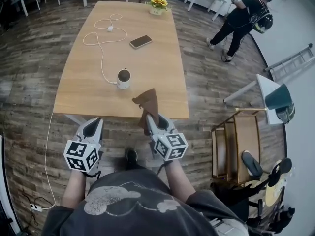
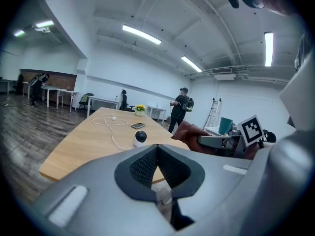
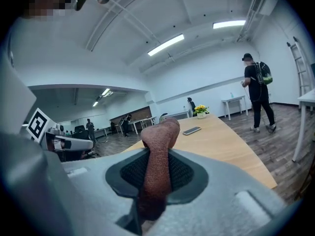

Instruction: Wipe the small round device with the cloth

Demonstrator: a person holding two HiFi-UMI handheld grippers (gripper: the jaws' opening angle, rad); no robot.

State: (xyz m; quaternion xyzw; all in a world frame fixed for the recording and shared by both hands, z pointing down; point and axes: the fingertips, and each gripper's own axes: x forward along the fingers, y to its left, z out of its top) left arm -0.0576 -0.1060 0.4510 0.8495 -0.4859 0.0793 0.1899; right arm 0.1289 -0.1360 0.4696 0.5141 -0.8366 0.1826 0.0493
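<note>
The right claw (image 3: 157, 168) is clamped on the brown cloth (image 3: 158, 151), which stands up between its jaws as a thick fold and hangs a little below them. The left claw (image 2: 157, 161) has its jaws together with nothing between them.

In the head view both claws hang just off the near edge of the table (image 1: 98, 95), the left claw (image 1: 92, 127) over the floor and the right claw (image 1: 152, 119) beside it. The cloth (image 1: 147, 102) reaches forward from the right claw over the table edge. The device (image 1: 123, 77) sits on the table ahead of both claws, forward and right of the left one, forward and left of the right one. It is near the cloth's tip but apart from it.

A white cable (image 1: 101, 43) runs from the device away from the claws and loops farther up the table. Beyond it lies a phone (image 1: 141, 42), and at the far end a small pot (image 1: 156, 11) holds yellow flowers (image 1: 158, 3). Off to the right of the claws, past the table, are a person (image 1: 243, 14), a ladder (image 1: 293, 60) and a teal bin (image 1: 278, 97); what is in the bin cannot be seen.

The left gripper view shows the device (image 2: 141, 137) from the side: a white body with a dark rounded top. It also shows the cloth (image 2: 194, 134) at its right. The right gripper view shows no device; the cloth fills its middle, with the phone (image 3: 191, 131) and flowers (image 3: 200, 110) beyond.
</note>
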